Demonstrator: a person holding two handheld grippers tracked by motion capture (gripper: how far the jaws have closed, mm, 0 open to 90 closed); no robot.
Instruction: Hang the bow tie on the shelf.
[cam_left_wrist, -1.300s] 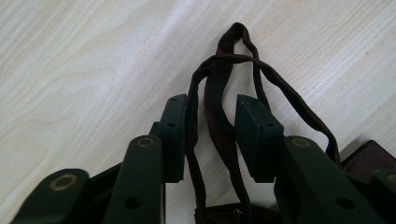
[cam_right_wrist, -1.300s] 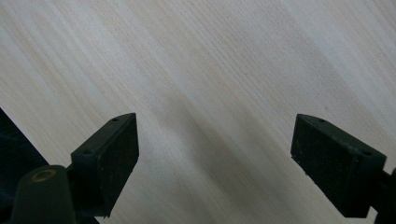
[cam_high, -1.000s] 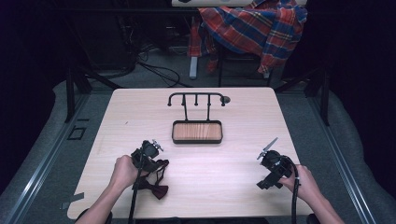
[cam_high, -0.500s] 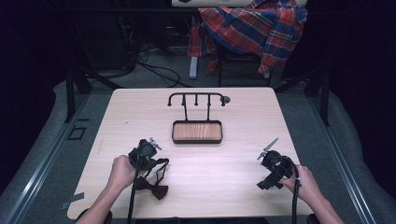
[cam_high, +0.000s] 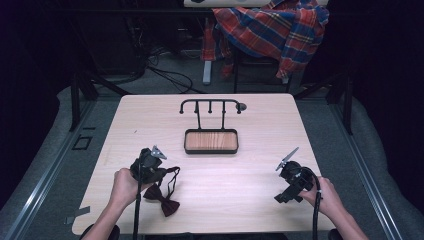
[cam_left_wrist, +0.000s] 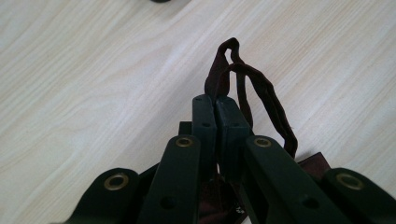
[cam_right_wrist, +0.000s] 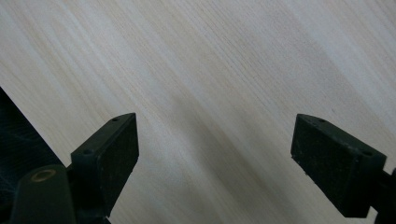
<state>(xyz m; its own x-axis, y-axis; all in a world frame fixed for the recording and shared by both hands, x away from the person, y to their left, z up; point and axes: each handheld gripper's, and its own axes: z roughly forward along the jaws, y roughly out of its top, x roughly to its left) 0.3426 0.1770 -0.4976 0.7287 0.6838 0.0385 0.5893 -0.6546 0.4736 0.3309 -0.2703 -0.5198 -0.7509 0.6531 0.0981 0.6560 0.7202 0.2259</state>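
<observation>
where the pale wooden table (cam_high: 260, 200) spreads before me, black hook rack with wooden tray (cam_high: 211, 141) at centre, my right gripper (cam_right_wrist: 229, 158) jaws spread wide over bare wood, my left gripper (cam_left_wrist: 217, 116) pinching the maroon bow tie (cam_high: 162, 199) strap near the front-left edge

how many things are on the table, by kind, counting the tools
tool: 2, left tool and right tool
bow tie: 1, bow tie
hook stand with tray: 1, hook stand
total: 4
</observation>
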